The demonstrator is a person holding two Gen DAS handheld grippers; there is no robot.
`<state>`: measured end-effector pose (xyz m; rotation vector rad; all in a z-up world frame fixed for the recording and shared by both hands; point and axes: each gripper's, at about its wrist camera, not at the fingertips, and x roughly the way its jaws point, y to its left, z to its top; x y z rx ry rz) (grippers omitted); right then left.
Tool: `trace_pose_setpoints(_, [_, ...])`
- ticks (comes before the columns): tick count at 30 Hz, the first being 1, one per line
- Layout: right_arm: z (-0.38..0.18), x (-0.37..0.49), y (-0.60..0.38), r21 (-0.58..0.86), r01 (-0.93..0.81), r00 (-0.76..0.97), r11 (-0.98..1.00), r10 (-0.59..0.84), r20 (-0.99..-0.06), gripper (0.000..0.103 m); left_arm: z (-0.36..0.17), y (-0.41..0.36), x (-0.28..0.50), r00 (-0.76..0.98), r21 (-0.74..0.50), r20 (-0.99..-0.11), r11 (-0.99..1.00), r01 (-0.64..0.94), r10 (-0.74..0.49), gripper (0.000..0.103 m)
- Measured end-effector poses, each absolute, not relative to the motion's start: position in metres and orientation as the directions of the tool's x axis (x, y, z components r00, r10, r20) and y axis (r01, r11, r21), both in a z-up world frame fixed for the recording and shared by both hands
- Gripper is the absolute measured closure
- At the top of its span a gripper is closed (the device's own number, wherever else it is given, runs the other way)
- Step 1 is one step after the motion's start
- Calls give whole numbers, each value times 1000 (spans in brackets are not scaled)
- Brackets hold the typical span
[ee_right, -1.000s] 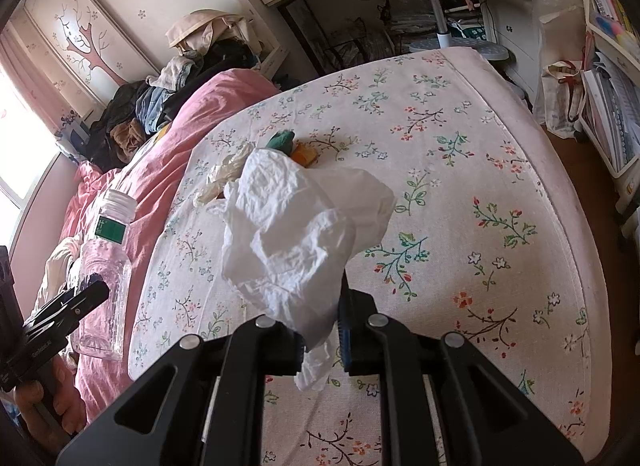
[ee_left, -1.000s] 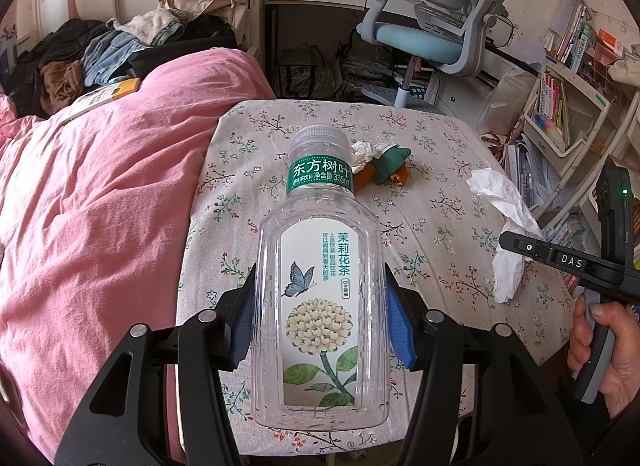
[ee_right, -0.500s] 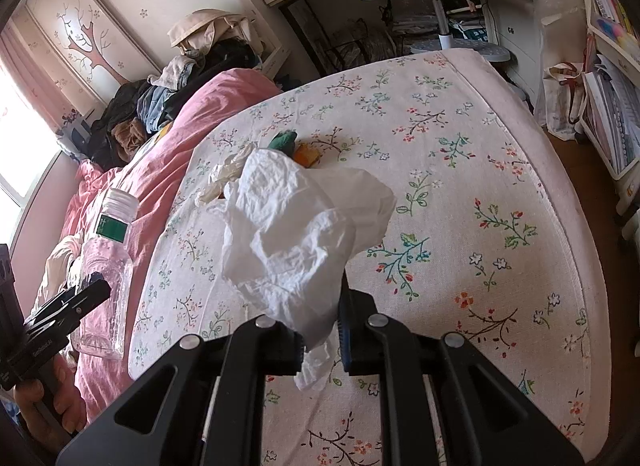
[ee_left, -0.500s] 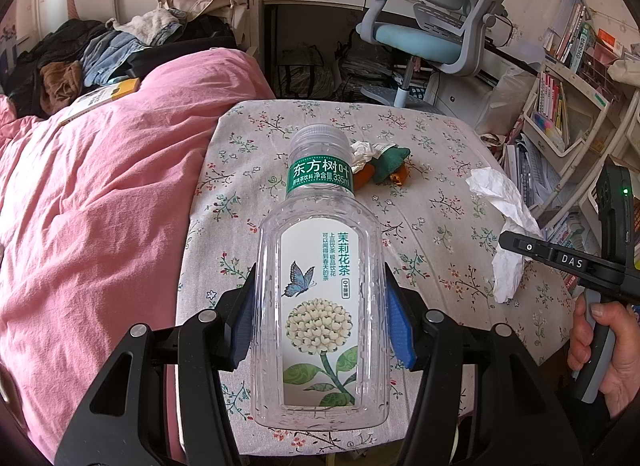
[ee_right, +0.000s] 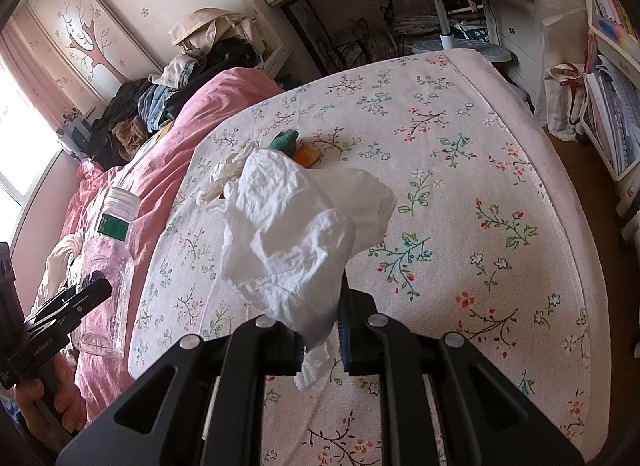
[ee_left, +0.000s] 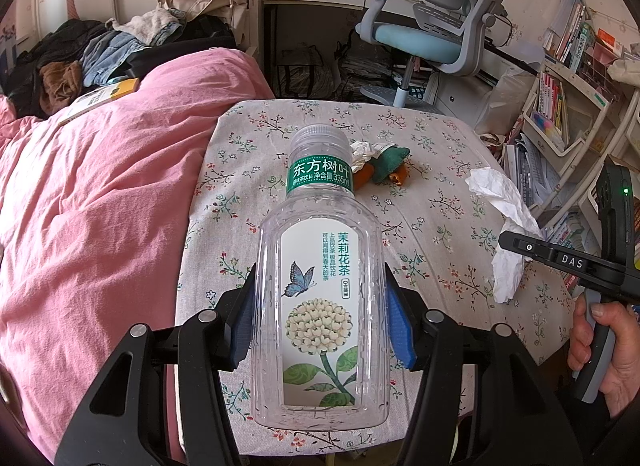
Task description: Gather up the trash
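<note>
Left claw [ee_left: 320, 318] clamped on a clear empty bottle [ee_left: 320, 306], blue pads [ee_left: 243, 322] pressing both sides of the body. Label: green neck band "东方树叶", "335ml"; white front panel "茉莉花茶" with a butterfly and white flower cluster. Bottle held cap-up over the near edge of the floral-sheeted bed [ee_left: 432, 201].

Right claw [ee_right: 320, 340] pinched on a crumpled white tissue [ee_right: 296, 234], which bunches up above the tips, a tail hanging below. Its side arm reads "DAS" in the left wrist view; a hand [ee_left: 608, 350] grips the handle at the right edge.

Both claws tilt down toward the bed. Left on the sheet, mid-bed: another crumpled paper wad [ee_right: 228, 173] touching a green-and-orange wrapper heap [ee_left: 388, 165]. Pink duvet [ee_left: 100, 201] on the left, clothes pile [ee_left: 100, 53] beyond it, blue-grey desk chair [ee_left: 436, 25] past the bed, bookshelves [ee_left: 560, 105] on the right.
</note>
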<state>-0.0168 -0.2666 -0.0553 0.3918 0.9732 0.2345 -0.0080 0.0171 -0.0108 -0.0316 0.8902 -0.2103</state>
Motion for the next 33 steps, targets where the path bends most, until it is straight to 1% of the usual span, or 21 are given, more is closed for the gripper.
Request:
trace_pose_setpoints(25, [-53,-21,-268,432,-34,547,901,379,-747,88,-11,17,-7,610,-116,-767,979,169,-197,50])
trace_pose_setpoints(33, [-46,-32,-269,481,-86,536,872,448,-716,88,-11,20,-6,610,-136,-765,978,159,-205,50])
